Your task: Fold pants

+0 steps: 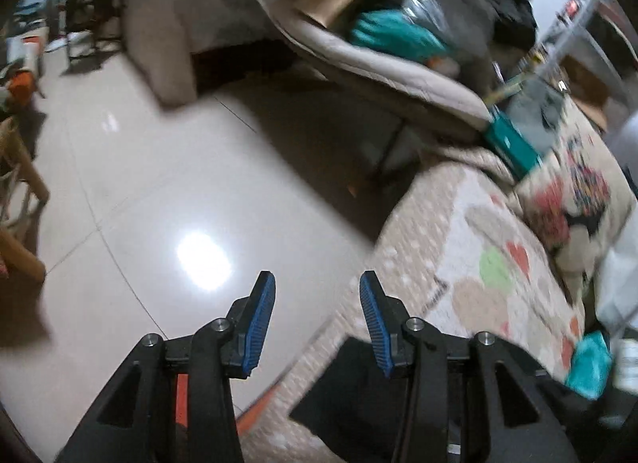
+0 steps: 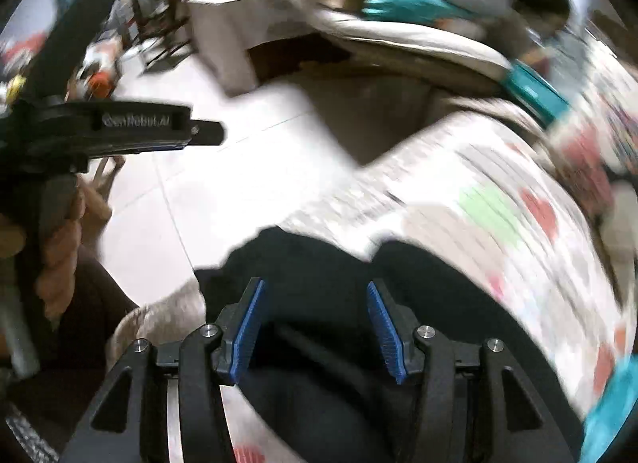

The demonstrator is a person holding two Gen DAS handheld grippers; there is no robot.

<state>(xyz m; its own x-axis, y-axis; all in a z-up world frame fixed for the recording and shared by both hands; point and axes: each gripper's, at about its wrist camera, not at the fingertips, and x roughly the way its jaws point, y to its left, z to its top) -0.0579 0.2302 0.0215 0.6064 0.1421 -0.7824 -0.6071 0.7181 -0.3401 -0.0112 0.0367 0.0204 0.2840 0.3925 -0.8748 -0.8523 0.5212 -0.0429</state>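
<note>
Black pants (image 2: 319, 263) lie on a bed with a heart-patterned cover (image 2: 498, 204), near its left edge. My right gripper (image 2: 315, 291) is open, its blue pads apart just above the black cloth, holding nothing. My left gripper (image 1: 317, 283) is open and empty, pointing over the bed's edge toward the floor; a piece of the black pants (image 1: 359, 391) shows under its right finger. The left gripper also shows from the side in the right wrist view (image 2: 151, 128), off to the left above the floor. Both views are blurred.
Shiny white tiled floor (image 1: 179, 184) lies left of the bed. A beige padded chair (image 1: 379, 64) piled with teal cloth and boxes stands behind. A wooden chair (image 1: 16, 184) is at far left. A teal box (image 1: 514, 144) and printed pillow (image 1: 578, 192) sit on the bed.
</note>
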